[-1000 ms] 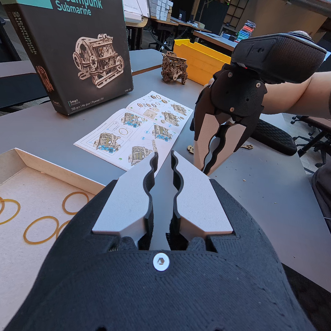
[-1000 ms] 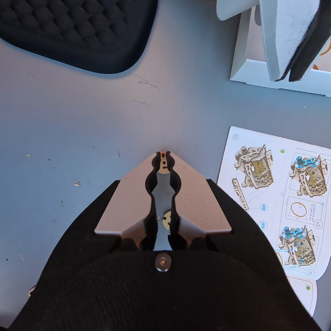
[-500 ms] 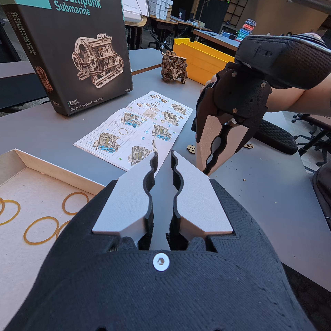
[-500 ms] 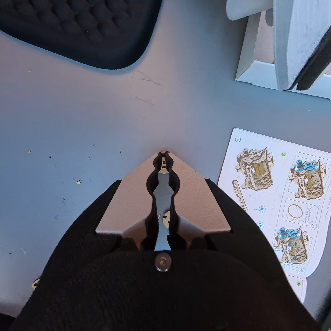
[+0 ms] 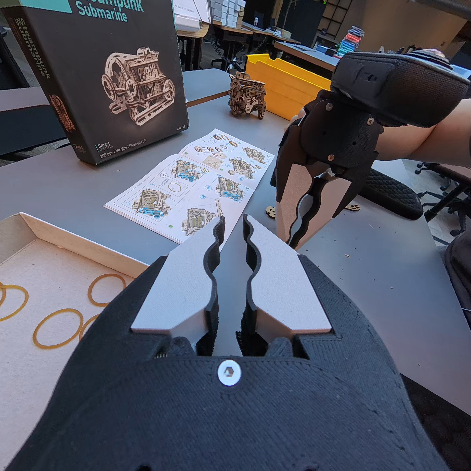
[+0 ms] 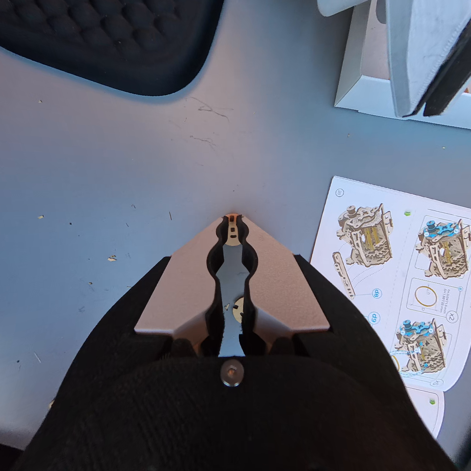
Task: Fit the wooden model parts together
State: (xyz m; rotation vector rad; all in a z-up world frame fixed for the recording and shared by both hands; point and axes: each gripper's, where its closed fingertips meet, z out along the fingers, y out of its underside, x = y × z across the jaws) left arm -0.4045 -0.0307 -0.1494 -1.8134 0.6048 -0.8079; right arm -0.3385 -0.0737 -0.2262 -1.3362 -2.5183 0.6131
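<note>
My right gripper (image 6: pixel 232 218) is shut on a small flat wooden part (image 6: pixel 233 235), pinched at the fingertips and pointing down at the grey table. In the left wrist view it (image 5: pixel 293 244) stands just right of my left fingertips, close to the tabletop. My left gripper (image 5: pixel 233 219) is open and empty, hovering over the table edge of the booklet. A round wooden gear (image 5: pixel 271 211) and another flat wooden piece (image 5: pixel 353 207) lie on the table behind the right gripper. An assembled wooden model (image 5: pixel 247 95) stands farther back.
An open instruction booklet (image 5: pixel 193 183) lies mid-table, with the dark kit box (image 5: pixel 102 76) upright behind it. A cardboard tray (image 5: pixel 76 244) with several rubber bands sits at the left. A yellow bin (image 5: pixel 285 81) and a black padded mat (image 5: pixel 392 196) are at the right. The grippers' ends are close to 11 centimetres from one another.
The right gripper has shifted and tilted slightly, its body rising, while still pinching the wooden part. The left gripper has not moved.
</note>
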